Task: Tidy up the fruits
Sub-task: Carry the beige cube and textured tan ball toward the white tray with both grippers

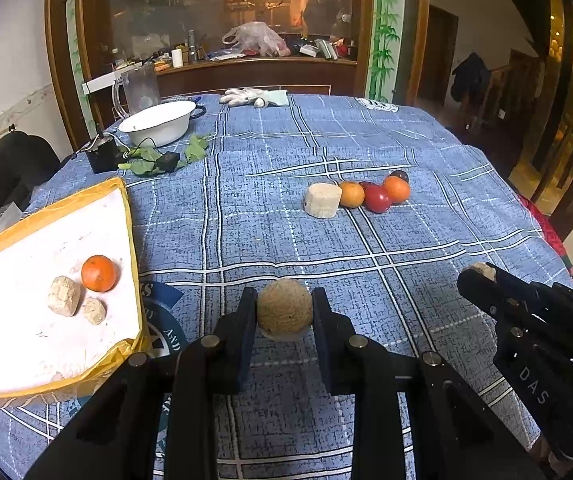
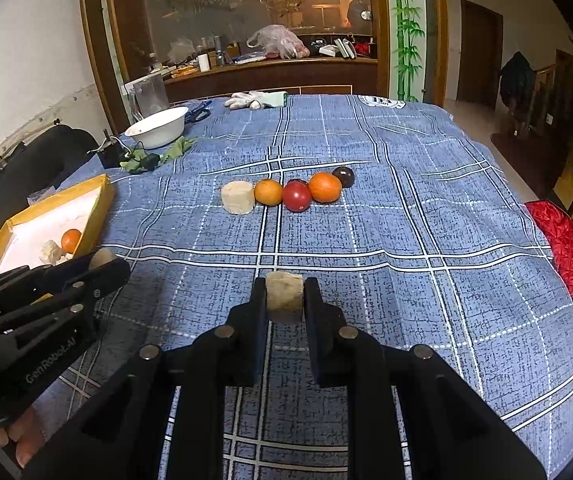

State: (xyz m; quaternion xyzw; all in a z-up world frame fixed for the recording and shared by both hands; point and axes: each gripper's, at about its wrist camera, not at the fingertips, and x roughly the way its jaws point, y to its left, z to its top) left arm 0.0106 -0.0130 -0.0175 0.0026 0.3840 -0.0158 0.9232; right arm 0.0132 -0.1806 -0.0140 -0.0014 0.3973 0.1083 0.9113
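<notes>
Left gripper (image 1: 284, 312): clamped on a round tan ball (image 1: 284, 309) with a rough, twine-like skin, lifted clear of the cloth; likely carried as a piece in transit, not yet set down.
Right gripper (image 2: 284, 298): closed on a pale beige chunk (image 2: 284, 297), squarish, pinched between both pads above the tablecloth (image 2: 426, 240); held the same way, apparently awaiting a place.
Row on the cloth: near the table's middle, set in a touching line, which reads as deliberate sorting.
Row count: one pale cylinder block (image 2: 238, 197) at the left end, then an orange (image 2: 268, 192), a red fruit (image 2: 297, 196), a second orange (image 2: 325, 187), a dark plum-like fruit (image 2: 343, 176); five seen clearly. A further dark red shape behind the red fruit, too hidden to name.
Yellow-rimmed box (image 1: 128, 216): at the left table edge, just beside the left gripper, white inside; probably the stock being drawn from or filled, cannot tell which.
Box count: one box orange (image 1: 99, 273), three beige lumps (two near the orange, one at the near wall).
Beige pieces overall: five, counting the gripped chunk and the row's block.
Oranges overall: three.
Bystanders: one white bowl (image 1: 157, 122) and one glove (image 1: 252, 97) at the far side, well apart from the fruit.
</notes>
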